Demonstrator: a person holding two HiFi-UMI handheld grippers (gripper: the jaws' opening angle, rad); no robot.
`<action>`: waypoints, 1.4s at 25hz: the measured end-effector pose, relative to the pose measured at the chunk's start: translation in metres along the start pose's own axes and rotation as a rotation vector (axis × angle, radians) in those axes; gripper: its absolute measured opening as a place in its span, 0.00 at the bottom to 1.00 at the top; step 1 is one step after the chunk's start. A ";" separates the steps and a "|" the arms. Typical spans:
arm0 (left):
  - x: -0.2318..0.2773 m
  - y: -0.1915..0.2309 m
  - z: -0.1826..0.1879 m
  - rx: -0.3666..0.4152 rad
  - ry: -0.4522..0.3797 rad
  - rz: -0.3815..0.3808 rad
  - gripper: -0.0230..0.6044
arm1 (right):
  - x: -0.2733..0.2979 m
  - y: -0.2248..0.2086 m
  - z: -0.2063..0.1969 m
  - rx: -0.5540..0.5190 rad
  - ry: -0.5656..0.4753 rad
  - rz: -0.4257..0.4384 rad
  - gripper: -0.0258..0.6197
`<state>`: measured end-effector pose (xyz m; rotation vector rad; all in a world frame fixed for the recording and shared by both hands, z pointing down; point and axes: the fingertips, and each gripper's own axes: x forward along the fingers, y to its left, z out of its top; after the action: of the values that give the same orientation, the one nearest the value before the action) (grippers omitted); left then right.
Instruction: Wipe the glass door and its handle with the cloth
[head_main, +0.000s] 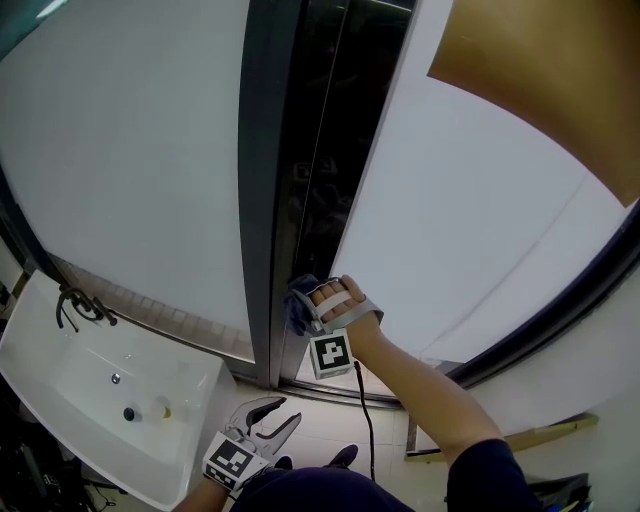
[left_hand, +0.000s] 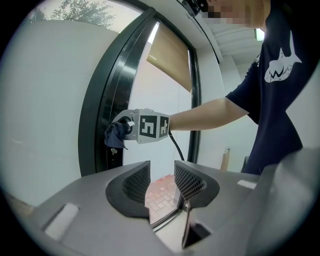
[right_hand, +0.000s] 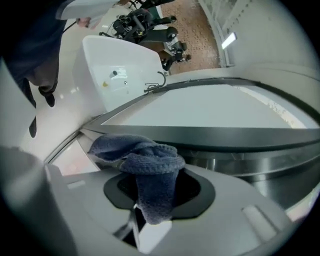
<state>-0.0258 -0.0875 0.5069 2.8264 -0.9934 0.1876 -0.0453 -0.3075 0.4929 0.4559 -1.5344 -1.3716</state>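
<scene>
Right hand: your right hand-held gripper (head_main: 310, 305) is clamped on the dark blue cloth (right_hand: 150, 162). The wad is bunched over the jaws and pushed up against the dark door frame (head_main: 300, 150), low down.
Left hand: your left hand-held gripper (left_hand: 162, 182) hangs low with its jaws partly apart and nothing between them.
Task's thing: the glass door (head_main: 470, 240) spreads out to the right of that frame. The brushed metal bar (right_hand: 235, 162) just past the cloth looks like the handle, but I can't swear to it.
Step, I reckon: wiping along the frame edge by the handle.
Doing it well: press the wad flat and use long overlapping strokes. For the bar, wrap the cloth round it instead of dabbing.
Edges: the frame sits right at your jaw tips, so let the cloth touch the glass, not the plastic.
Room: there's loads of open pane up and to the right. The white sink (head_main: 40, 330) is down on your left, well apart from the cloth, so mind the idle gripper there.
</scene>
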 end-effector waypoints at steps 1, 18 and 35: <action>0.000 0.000 0.001 0.002 0.000 0.000 0.27 | -0.001 0.003 0.000 -0.017 0.002 0.000 0.27; 0.008 0.004 -0.002 0.009 0.014 -0.029 0.27 | -0.054 0.069 -0.072 -0.125 0.062 0.102 0.26; 0.013 0.005 -0.002 0.001 0.007 -0.045 0.27 | -0.065 0.076 -0.107 1.536 -0.093 0.105 0.26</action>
<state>-0.0188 -0.0990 0.5119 2.8441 -0.9278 0.1931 0.0973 -0.2901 0.5208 1.1703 -2.4181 0.1358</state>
